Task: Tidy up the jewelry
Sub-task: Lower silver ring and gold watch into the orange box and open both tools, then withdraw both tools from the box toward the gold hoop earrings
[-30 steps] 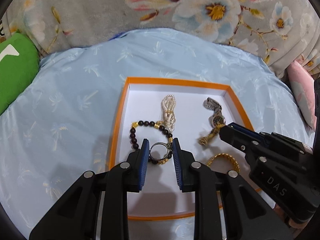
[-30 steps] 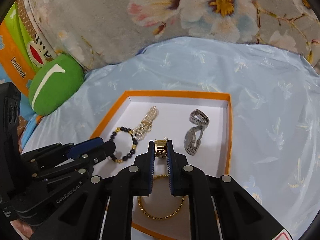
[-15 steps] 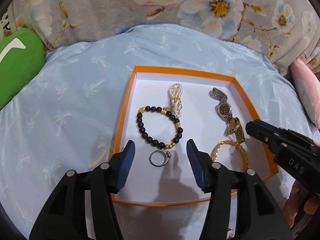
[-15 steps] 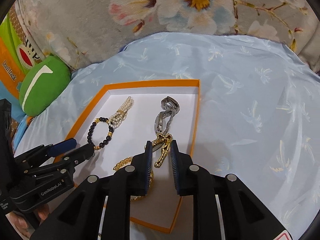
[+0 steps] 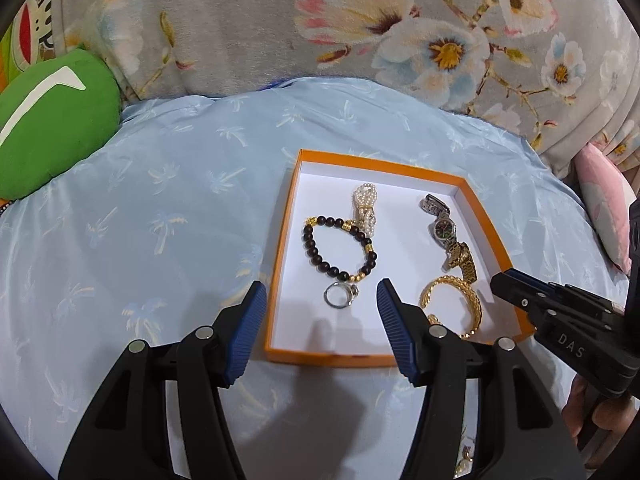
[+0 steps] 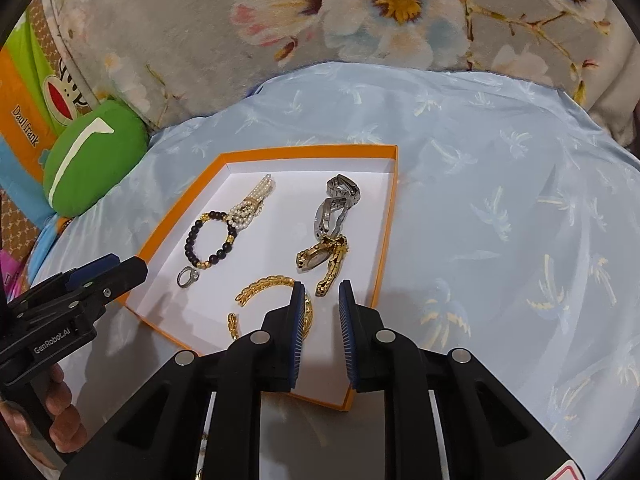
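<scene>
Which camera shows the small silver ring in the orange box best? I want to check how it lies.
The left wrist view: the small silver ring lies flat on the white floor of the orange box, centred ahead, unobstructed. The right wrist view shows it smaller and off to the left, near the other gripper.

- Pale blue palm-print bedsheet (image 5: 168, 208) spread across the bed.
- Grey floral blanket (image 6: 360, 28) bunched behind.
- Green cushion (image 5: 48, 120) at left, pink pillow (image 5: 604, 208) at right.
</scene>
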Demonstrator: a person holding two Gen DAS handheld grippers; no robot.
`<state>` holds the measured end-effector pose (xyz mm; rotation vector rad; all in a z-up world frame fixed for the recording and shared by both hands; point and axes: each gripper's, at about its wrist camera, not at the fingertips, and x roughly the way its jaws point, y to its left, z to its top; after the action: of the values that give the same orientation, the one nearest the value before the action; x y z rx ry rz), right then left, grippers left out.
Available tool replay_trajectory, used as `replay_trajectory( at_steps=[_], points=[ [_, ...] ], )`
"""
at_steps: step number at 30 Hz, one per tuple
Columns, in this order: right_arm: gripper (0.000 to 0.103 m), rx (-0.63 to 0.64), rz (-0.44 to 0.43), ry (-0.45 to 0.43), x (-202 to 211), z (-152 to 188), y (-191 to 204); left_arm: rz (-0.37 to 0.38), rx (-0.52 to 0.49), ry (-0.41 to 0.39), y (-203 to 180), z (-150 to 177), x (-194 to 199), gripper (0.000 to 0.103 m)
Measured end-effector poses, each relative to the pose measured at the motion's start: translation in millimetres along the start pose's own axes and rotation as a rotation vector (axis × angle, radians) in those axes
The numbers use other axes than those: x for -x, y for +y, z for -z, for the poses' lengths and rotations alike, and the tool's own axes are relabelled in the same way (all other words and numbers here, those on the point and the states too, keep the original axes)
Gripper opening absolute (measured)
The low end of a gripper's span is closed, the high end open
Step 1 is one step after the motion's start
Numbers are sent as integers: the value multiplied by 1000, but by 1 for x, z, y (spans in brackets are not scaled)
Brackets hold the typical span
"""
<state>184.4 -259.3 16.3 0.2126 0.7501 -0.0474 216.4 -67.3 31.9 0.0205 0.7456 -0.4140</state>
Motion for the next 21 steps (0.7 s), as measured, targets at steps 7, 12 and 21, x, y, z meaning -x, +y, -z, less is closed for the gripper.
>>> replay_trajectory(
  at_steps=[7, 12, 21],
  points=[
    [17, -2, -8, -12, 23, 21, 4, 11, 7, 8, 2, 14, 10, 55],
    [18, 8, -35, -16, 44, 42, 12, 20, 13, 16, 4, 30, 23, 55],
    [18, 56, -99, 18, 69, 87, 37, 50, 26, 38, 6, 72, 58, 56]
  ],
)
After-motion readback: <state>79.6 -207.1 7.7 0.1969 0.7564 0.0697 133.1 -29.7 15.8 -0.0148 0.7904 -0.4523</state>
